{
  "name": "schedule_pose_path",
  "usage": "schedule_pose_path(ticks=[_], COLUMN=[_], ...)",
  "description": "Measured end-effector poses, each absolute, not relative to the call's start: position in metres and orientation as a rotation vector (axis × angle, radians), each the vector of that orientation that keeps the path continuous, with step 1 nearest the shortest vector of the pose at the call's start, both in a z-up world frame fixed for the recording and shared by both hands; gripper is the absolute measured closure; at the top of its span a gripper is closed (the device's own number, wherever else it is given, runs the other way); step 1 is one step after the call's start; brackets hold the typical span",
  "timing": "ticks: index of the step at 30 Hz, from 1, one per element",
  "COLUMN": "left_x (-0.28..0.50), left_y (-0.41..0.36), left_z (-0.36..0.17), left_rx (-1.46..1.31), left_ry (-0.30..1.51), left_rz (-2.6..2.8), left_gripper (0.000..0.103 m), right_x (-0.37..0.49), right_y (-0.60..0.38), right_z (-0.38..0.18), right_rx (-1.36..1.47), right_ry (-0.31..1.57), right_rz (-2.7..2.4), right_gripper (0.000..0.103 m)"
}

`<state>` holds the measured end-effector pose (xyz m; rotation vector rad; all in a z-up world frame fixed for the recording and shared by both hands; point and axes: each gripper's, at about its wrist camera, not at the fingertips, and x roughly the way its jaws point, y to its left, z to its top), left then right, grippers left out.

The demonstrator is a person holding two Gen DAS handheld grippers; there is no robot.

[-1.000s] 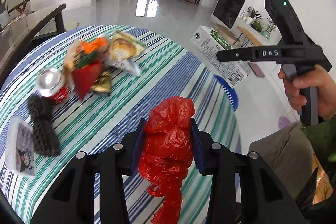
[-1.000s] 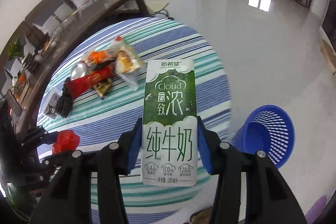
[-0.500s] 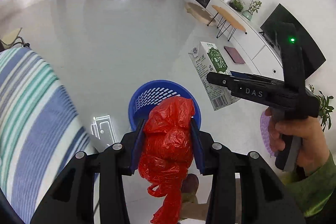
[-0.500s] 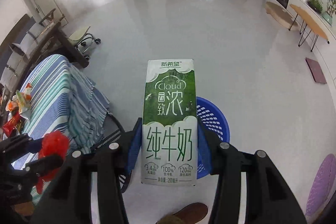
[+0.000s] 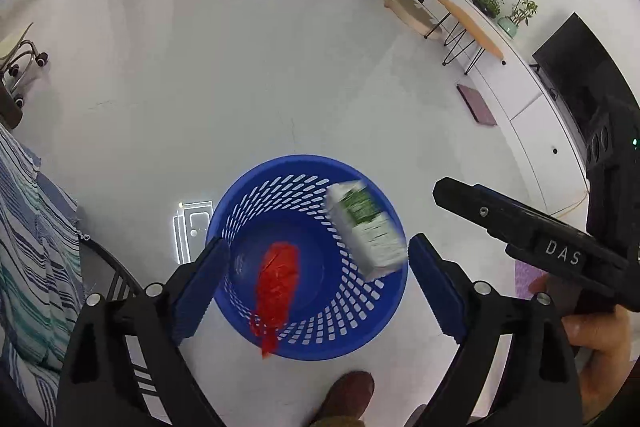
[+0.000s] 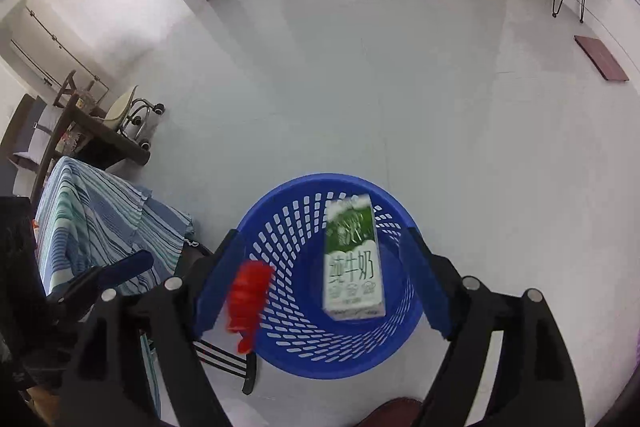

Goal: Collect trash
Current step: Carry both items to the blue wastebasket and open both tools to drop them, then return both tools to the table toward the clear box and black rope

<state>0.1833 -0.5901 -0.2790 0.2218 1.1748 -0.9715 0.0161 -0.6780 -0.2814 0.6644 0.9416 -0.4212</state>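
Both my tongs, left tongs and right tongs, have just been opening and now stand wide with nothing gripped. A moment ago they clamped a red plastic bag and a milk carton; both now blur as they drop into the blue basket on the floor. More trash should remain on the striped worktop.
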Motion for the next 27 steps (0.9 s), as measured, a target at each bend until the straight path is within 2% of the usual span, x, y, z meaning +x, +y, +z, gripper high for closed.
schedule_pose_path(ticks=[4, 6, 10, 13, 16, 20, 27], left_x=[0.176, 0.165, 0.135, 0.111, 0.096, 0.103, 0.143], left_y=[-0.572, -0.548, -0.466, -0.383, -0.292, -0.174, -0.06], left_z=[-0.249, -0.217, -0.156, -0.133, -0.133, -0.154, -0.189], left_rx=[0.212, 0.203, 0.198, 0.198, 0.212, 0.173, 0.106], left_ry=[1.118, 1.061, 0.941, 0.884, 0.864, 0.922, 0.969], left_rz=[-0.981, -0.99, -0.986, -0.961, -0.825, -0.545, -0.251], left_gripper=[0.013, 0.012, 0.007, 0.005, 0.005, 0.005, 0.005], right_x=[0.002, -0.005, -0.018, -0.017, -0.005, 0.024, 0.092], right_y=[-0.669, -0.657, -0.594, -0.52, -0.428, -0.308, -0.201], right_z=[-0.25, -0.233, -0.191, -0.172, -0.165, -0.169, -0.207], right_rx=[0.581, 0.536, 0.383, 0.268, 0.191, 0.086, -0.019], right_ry=[0.86, 0.809, 0.709, 0.683, 0.711, 0.804, 0.964], right_rz=[-0.498, -0.51, -0.478, -0.374, -0.181, 0.086, 0.194], right_gripper=[0.024, 0.018, 0.014, 0.012, 0.011, 0.011, 0.011])
